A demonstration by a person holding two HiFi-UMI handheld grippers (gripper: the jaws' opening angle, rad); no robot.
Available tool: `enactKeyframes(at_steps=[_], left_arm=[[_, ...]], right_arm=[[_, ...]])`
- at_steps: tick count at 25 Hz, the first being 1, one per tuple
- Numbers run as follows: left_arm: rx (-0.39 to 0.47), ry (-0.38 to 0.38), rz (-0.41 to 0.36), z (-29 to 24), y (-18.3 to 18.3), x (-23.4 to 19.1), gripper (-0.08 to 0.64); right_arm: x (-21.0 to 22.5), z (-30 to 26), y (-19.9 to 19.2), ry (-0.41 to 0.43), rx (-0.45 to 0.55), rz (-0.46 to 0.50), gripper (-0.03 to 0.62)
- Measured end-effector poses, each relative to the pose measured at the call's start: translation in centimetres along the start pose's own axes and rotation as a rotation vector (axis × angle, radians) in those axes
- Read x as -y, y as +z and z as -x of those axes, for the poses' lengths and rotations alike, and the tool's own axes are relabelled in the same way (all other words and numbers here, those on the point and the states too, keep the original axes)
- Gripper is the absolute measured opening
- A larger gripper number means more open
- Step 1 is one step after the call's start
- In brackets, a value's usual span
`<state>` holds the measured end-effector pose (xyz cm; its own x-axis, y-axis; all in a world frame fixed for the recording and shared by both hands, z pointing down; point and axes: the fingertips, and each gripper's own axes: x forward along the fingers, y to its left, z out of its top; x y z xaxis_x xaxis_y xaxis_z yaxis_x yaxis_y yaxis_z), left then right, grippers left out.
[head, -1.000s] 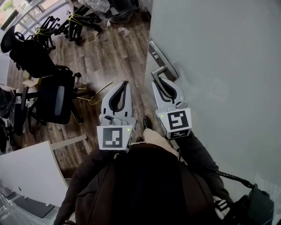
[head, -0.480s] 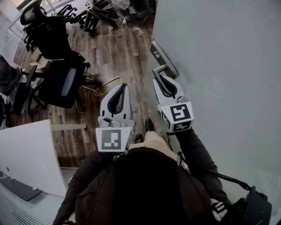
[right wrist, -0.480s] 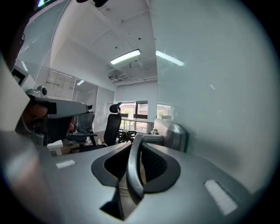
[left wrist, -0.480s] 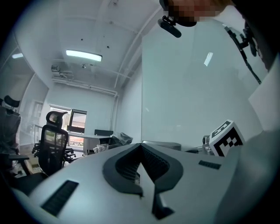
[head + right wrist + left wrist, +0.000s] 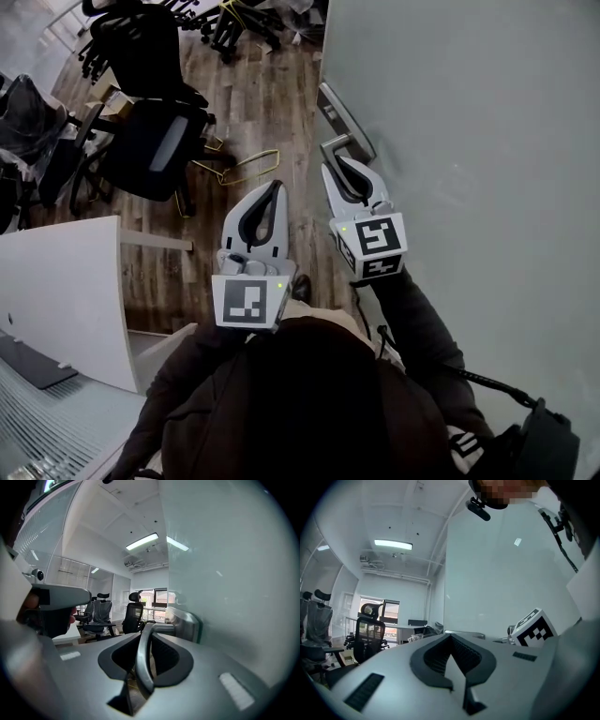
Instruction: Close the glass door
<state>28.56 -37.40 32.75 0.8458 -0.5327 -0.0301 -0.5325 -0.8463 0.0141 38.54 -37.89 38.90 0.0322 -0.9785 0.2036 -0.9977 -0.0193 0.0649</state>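
Clamping the door handle [image 5: 336, 144], right gripper [image 5: 343, 166]; left gripper [image 5: 275, 185] closed, empty.

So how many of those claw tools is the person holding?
2. The left gripper hangs shut and empty above the floor; the right gripper is shut on the door handle of the glass door. None seems hidden.

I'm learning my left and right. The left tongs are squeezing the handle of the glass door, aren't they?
No, it is the right tongs that are squeezing the handle of the glass door; the right gripper view shows the lever between them. The left tongs are shut on nothing.
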Motion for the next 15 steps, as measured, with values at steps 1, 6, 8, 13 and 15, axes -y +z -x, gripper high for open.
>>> enactKeyframes(at_steps=[1,6,8,13,15], left_arm=[[0.000,0.008,-0.002,1.0,-0.3,0.0,-0.003],[-0.030,0.095,0.034,6.1,-2.4,-0.5,-0.003],[-0.054,0.114,0.032,7.3,-3.0,-0.3,-0.003],[-0.055,0.147,0.020,8.1,-3.5,0.8,-0.003],[-0.052,0.164,0.029,9.7,-3.7,0.7,-0.003]], right_arm=[[-0.8,0.2,0.0,0.007,0.002,0.003,0.067],[-4.2,0.2,-0.2,0.049,0.008,0.014,0.067],[-4.9,-0.1,-0.6,0.075,0.001,0.003,0.067],[-5.0,-1.0,-1.4,0.144,-0.015,-0.009,0.067],[-6.4,-1.1,-1.2,0.173,-0.007,-0.005,0.067]])
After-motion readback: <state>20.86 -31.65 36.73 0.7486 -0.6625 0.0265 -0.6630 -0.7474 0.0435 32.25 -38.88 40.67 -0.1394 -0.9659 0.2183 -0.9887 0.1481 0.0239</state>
